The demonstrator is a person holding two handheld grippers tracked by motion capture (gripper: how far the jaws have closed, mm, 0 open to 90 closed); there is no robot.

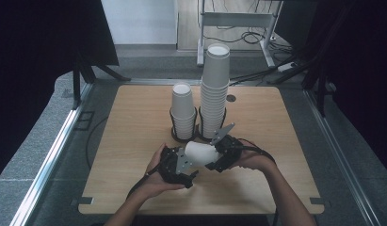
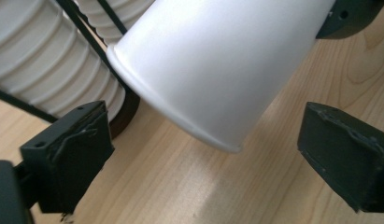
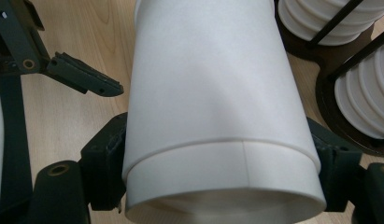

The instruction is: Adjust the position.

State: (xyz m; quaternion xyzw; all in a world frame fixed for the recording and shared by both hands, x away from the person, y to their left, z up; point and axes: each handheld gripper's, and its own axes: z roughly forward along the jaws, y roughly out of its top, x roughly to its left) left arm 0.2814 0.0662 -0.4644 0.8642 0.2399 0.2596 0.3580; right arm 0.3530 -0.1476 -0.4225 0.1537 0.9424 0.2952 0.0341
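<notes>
In the right gripper view, the right claw point(image 3: 222, 158) is clenched on a white paper cup point(image 3: 213, 98), its black jaws pressing the two sides just above the rim band, so the cup lies roughly level with its base pointing away. A seam line below the grip suggests two cups nested together, though I cannot be sure. In the high view the cup point(image 1: 200, 151) hangs just above the table point(image 1: 134, 127), between the two hands.

The left claw point(image 2: 203, 154) is released: in the left gripper view its jaws stand wide on either side of the cup's base end point(image 2: 217, 70) and neither pad touches it.

The step in hand looks like pulling or handing over the cup. To do it well, the left claw should centre on the narrow base end and close gently, since thin paper buckles easily. The right claw should keep its grip firm and level until the left has taken hold.

Beyond the hands, a short cup stack point(image 1: 183, 110) and a tall cup stack point(image 1: 214, 89) stand in black wire holders; keep the swinging cup clear of them.
</notes>
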